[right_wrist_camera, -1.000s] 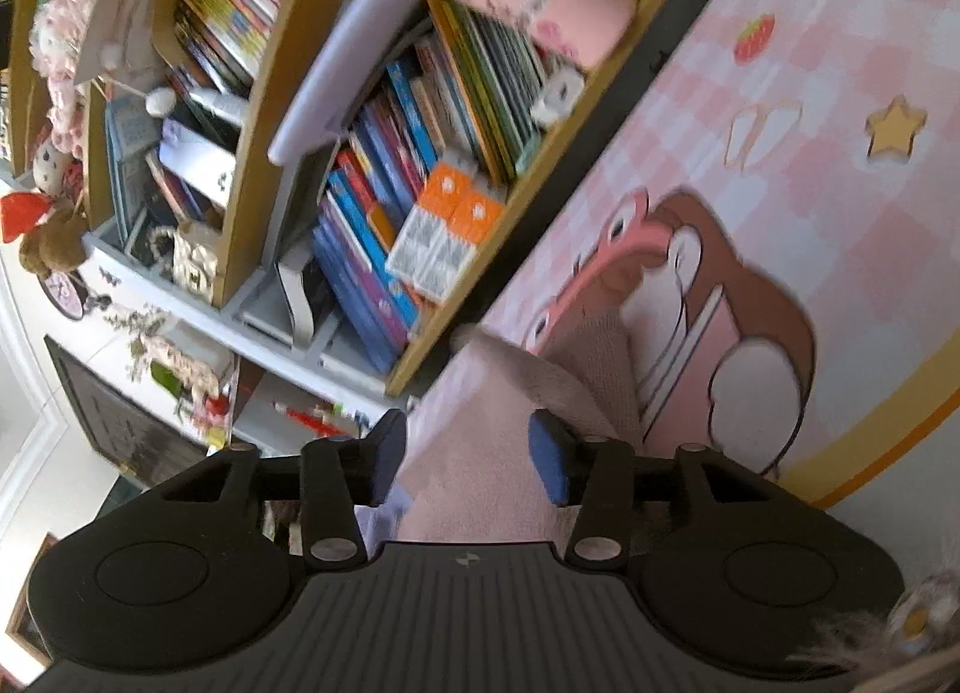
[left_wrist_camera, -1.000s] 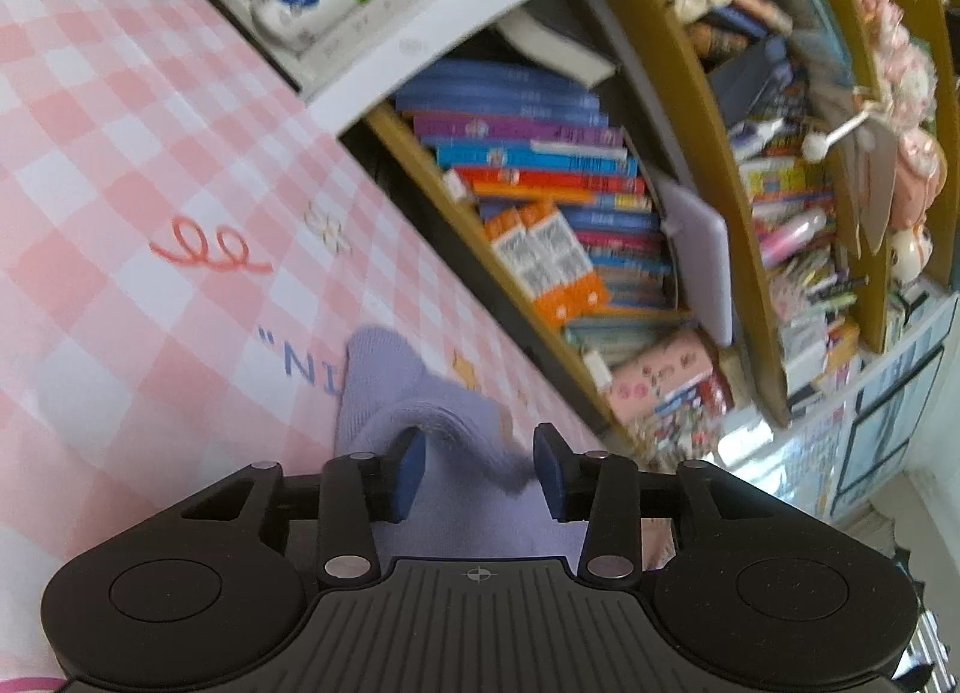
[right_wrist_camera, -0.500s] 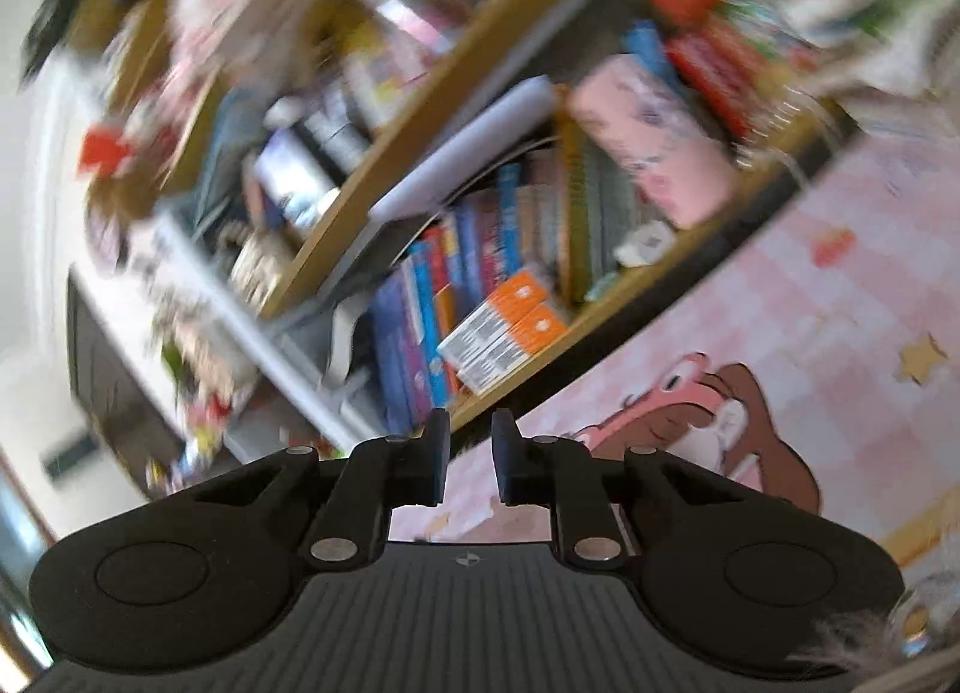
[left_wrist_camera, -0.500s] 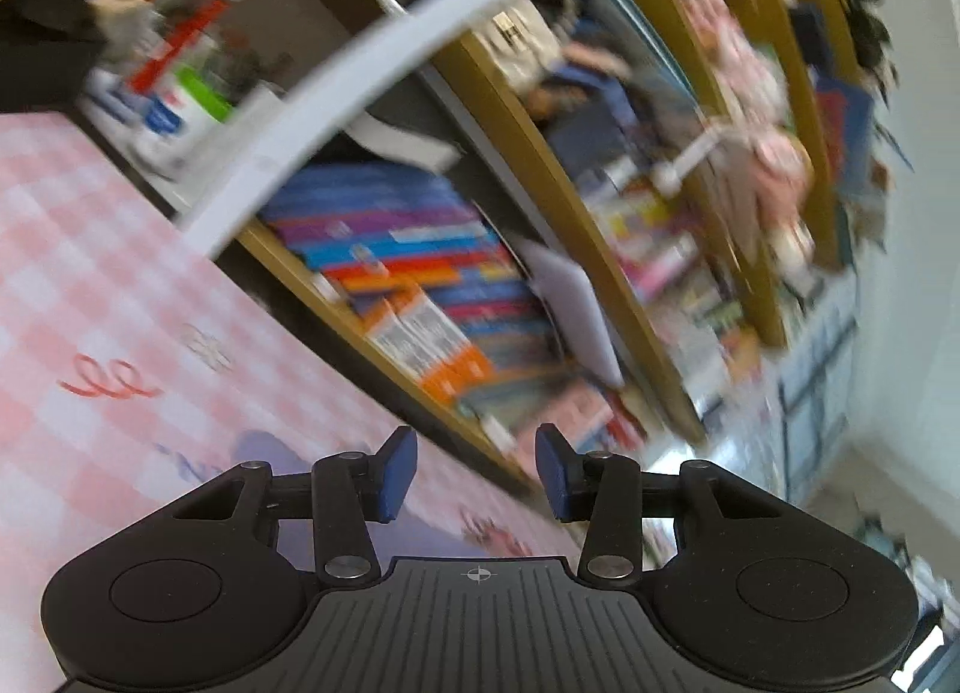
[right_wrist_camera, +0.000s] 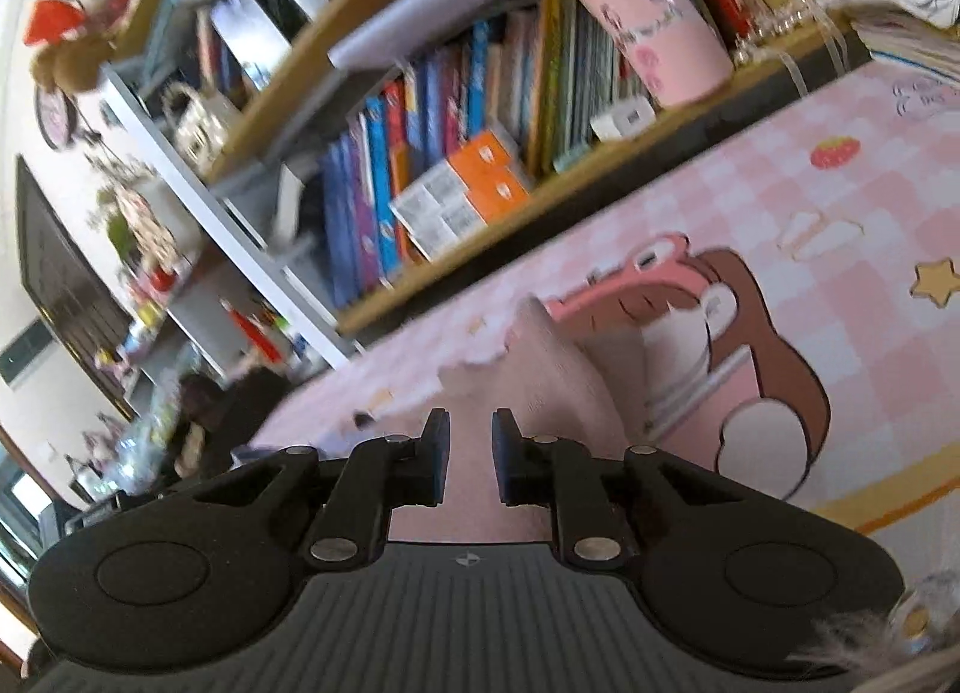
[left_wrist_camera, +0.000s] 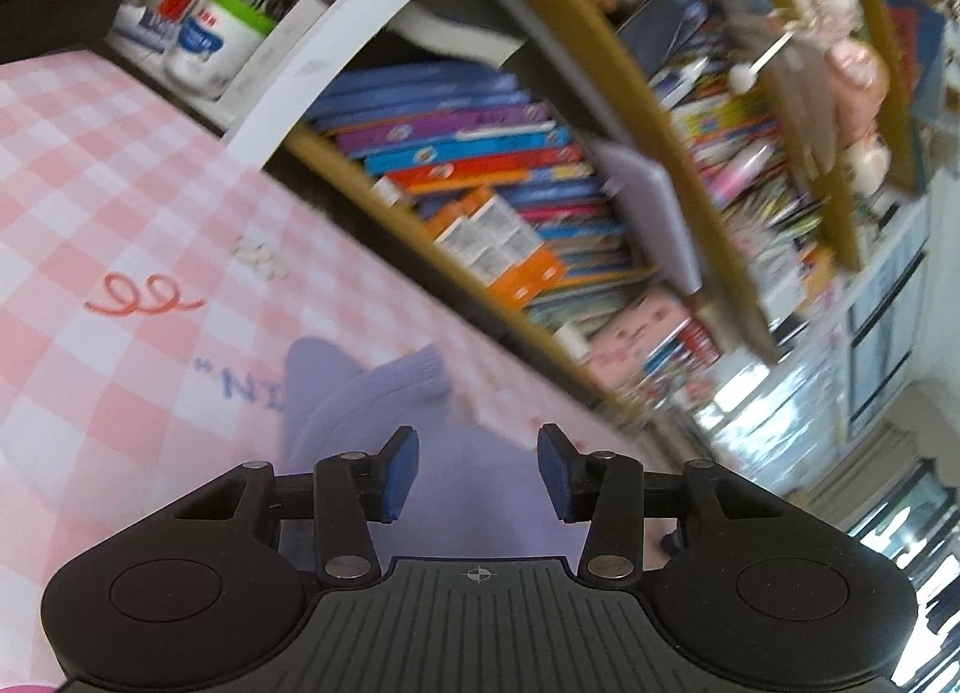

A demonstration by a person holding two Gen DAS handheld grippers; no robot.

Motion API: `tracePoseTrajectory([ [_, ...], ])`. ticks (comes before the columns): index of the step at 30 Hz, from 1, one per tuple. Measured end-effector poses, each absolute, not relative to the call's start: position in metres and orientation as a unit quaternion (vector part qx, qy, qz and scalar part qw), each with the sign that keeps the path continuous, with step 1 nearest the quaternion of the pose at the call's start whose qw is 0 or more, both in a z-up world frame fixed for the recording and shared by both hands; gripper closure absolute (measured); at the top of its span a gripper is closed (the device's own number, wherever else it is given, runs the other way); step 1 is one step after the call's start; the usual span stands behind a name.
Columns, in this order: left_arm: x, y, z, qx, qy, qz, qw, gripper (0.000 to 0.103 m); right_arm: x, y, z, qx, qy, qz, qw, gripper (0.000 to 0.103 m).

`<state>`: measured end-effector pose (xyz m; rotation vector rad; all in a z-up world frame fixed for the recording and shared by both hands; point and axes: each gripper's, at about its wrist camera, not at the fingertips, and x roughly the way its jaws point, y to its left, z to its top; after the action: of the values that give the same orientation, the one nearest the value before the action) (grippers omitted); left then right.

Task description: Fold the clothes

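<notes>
While my left fingers (left_wrist_camera: 477, 474) stand spread apart with nothing between them, one lilac garment (left_wrist_camera: 384, 399) lies rumpled on the table (left_wrist_camera: 108, 201) just ahead of and beneath the two blue pads, its ribbed cuff beyond the tips. Past the left pad, blue letters on the pink checked cloth read "NI", and farther out sits one red curl drawn like two loops. My right fingers (right_wrist_camera: 471, 456) are drawn close, a narrow gap left between them and nothing gripped; one pink garment (right_wrist_camera: 552, 375) lies directly ahead of and under them on the table. To the right of these fingers the cloth shows one brown cartoon creature (right_wrist_camera: 738, 345), one yellow star and one red strawberry. Beyond both pairs stands a bookshelf (right_wrist_camera: 432, 153), with two orange boxes (right_wrist_camera: 462, 195) among the books; their labels are too blurred to read.
</notes>
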<state>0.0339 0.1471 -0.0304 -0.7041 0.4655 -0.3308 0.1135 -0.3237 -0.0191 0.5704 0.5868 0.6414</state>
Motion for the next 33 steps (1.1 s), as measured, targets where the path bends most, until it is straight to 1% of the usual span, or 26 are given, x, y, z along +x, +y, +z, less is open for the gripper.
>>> tracePoseTrajectory([
  [2, 0.037, 0.145, -0.034, -0.332, 0.244, -0.150, 0.899, 0.059, 0.114, -0.322, -0.021, 0.267, 0.290, 0.305, 0.867, 0.086],
  [3, 0.039, 0.145, -0.036, -0.330, 0.253, -0.145, 0.898, 0.060, 0.115, -0.322, -0.021, 0.267, 0.293, 0.301, 0.867, 0.089],
  [6, 0.038, 0.148, -0.038, -0.338, 0.250, -0.144, 0.896, 0.059, 0.116, -0.327, -0.024, 0.281, 0.296, 0.285, 0.867, 0.092],
  [15, 0.038, 0.146, -0.037, -0.334, 0.249, -0.139, 0.898, 0.058, 0.116, -0.331, -0.023, 0.290, 0.296, 0.277, 0.867, 0.093],
  [18, 0.032, 0.148, -0.032, -0.320, 0.231, -0.111, 0.912, 0.058, 0.112, -0.333, -0.017, 0.273, 0.278, 0.253, 0.886, 0.093],
  [21, 0.017, 0.149, -0.019, -0.279, 0.185, -0.059, 0.940, 0.056, 0.106, -0.336, -0.008, 0.244, 0.255, 0.221, 0.909, 0.089],
  [22, 0.015, 0.148, -0.015, -0.263, 0.181, -0.049, 0.946, 0.055, 0.105, -0.337, -0.004, 0.233, 0.251, 0.218, 0.914, 0.080],
  [23, 0.013, 0.147, -0.011, -0.247, 0.178, -0.040, 0.952, 0.050, 0.104, -0.335, -0.001, 0.219, 0.249, 0.218, 0.918, 0.072],
  [24, 0.012, 0.145, -0.007, -0.231, 0.176, -0.032, 0.956, 0.047, 0.103, -0.334, 0.003, 0.205, 0.246, 0.217, 0.922, 0.057],
  [25, 0.013, 0.142, -0.003, -0.212, 0.182, -0.026, 0.960, 0.046, 0.102, -0.333, 0.006, 0.191, 0.243, 0.217, 0.926, 0.055],
  [31, 0.035, 0.113, 0.016, -0.043, 0.234, -0.030, 0.971, 0.046, 0.112, -0.312, 0.018, 0.053, 0.266, 0.218, 0.937, 0.055],
  [33, 0.045, 0.106, 0.016, -0.002, 0.245, -0.040, 0.969, 0.046, 0.120, -0.307, 0.020, 0.018, 0.272, 0.224, 0.936, 0.056],
])
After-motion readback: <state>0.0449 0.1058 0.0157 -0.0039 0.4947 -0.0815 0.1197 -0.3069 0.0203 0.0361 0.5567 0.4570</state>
